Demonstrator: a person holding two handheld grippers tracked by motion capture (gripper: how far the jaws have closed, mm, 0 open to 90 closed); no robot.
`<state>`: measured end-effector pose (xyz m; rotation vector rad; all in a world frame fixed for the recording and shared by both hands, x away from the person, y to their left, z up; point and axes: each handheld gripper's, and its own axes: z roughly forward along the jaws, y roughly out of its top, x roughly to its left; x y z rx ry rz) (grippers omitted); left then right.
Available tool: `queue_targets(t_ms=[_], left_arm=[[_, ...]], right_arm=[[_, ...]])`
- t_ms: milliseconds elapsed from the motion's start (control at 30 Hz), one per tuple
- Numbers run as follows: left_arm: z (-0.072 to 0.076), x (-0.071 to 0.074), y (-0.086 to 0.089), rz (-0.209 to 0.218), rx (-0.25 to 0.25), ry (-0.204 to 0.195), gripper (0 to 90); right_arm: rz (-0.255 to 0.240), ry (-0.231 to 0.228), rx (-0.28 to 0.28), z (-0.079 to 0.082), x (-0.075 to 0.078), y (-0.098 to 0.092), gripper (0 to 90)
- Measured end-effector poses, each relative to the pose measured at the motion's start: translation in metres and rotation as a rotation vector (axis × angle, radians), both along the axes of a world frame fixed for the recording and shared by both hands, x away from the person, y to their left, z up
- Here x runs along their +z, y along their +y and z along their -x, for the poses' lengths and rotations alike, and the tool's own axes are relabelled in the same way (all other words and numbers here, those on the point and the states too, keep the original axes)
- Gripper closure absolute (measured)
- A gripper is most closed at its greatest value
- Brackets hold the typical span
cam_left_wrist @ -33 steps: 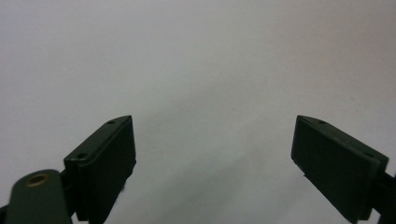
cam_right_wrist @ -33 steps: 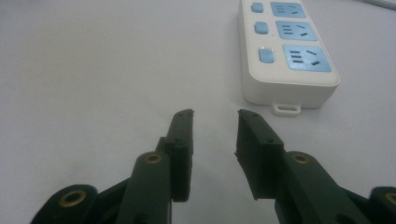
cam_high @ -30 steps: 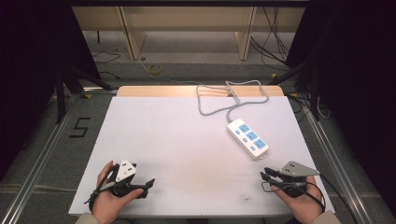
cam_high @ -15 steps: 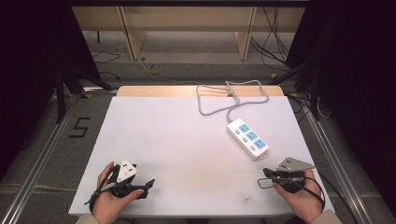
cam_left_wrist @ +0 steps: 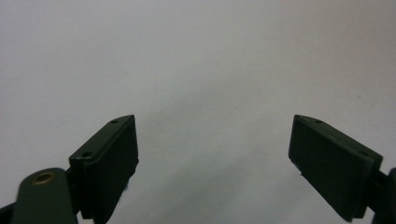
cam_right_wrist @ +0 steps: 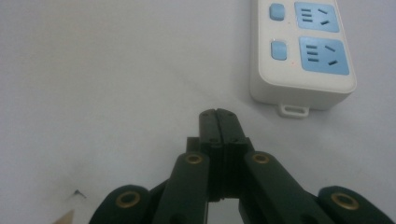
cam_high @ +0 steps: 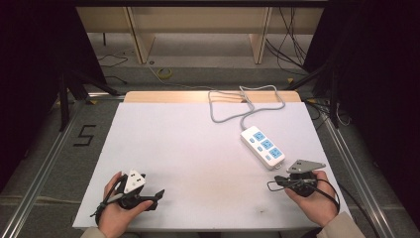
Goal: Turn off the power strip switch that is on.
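Note:
A white power strip with blue sockets lies on the right half of the white table top. Its grey cable loops toward the far edge. My right gripper sits in a hand at the front right, just in front of the strip's near end. In the right gripper view its jaws are shut flat together with nothing between them, and the strip lies a short way ahead to the right. At the front left, my left gripper rests in a hand. Its jaws stand wide open over bare table.
A wooden strip runs along the table's far edge. Metal rails flank the table on both sides, and a "5" mark is on the floor at the left. Cables lie on the floor behind the table.
The right gripper's jaws have closed together on nothing, and that hand has shifted slightly toward the power strip. The left hand and its gripper have stayed in place.

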<state>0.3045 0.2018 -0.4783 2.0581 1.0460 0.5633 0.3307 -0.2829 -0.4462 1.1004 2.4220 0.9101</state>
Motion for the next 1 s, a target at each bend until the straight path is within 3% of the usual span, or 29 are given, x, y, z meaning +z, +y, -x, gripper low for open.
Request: queue_targets(t_ms=[433,1000], left_arm=[[0.0,0.0,0.0,0.0,0.0,-0.002,15.4],[0.0,0.0,0.0,-0.003,0.001,-0.004,15.4]], right_arm=[[0.025,0.024,-0.023,-0.019,0.013,0.002,90.0],[0.047,0.046,-0.022,-0.032,0.022,0.004,90.0]])
